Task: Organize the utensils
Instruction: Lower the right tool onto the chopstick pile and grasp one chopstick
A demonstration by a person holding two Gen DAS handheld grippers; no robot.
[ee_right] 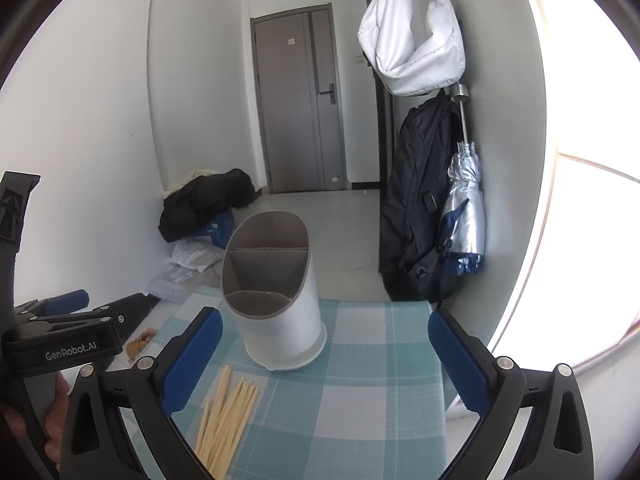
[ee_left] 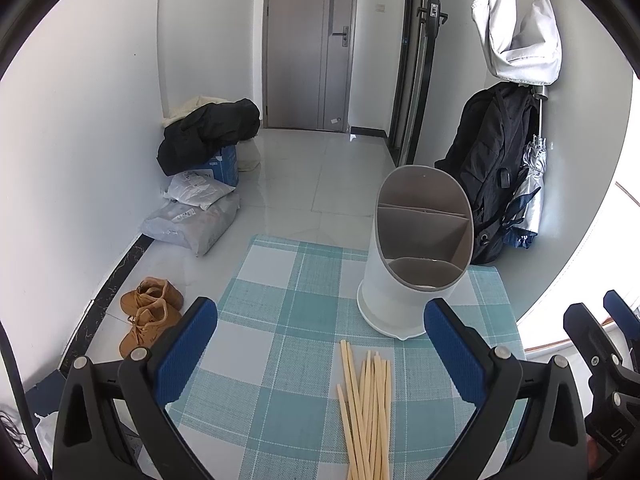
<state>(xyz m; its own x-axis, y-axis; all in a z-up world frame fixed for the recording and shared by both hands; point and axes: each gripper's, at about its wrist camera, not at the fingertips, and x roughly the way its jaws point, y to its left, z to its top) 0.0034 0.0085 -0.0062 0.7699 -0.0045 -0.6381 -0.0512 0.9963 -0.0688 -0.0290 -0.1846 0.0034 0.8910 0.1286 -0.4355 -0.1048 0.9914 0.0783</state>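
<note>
A bundle of several pale wooden chopsticks (ee_left: 366, 412) lies on the teal checked tablecloth (ee_left: 288, 320), tips pointing away. Just beyond them stands a white utensil holder (ee_left: 412, 256) with a grey divided inside and nothing in it. My left gripper (ee_left: 320, 340) hangs open above the cloth, the chopsticks between and below its blue pads. In the right wrist view the chopsticks (ee_right: 226, 420) lie at lower left and the holder (ee_right: 276, 292) stands ahead. My right gripper (ee_right: 324, 352) is open and holds nothing. The left gripper (ee_right: 72, 320) shows at that view's left edge.
The small table ends just past the holder, with tiled floor beyond. Brown shoes (ee_left: 150, 312) and plastic parcels (ee_left: 192, 220) lie on the floor at left. A black backpack (ee_left: 492, 168) and a folded umbrella (ee_right: 464, 208) hang on the right wall. A bright window is at right.
</note>
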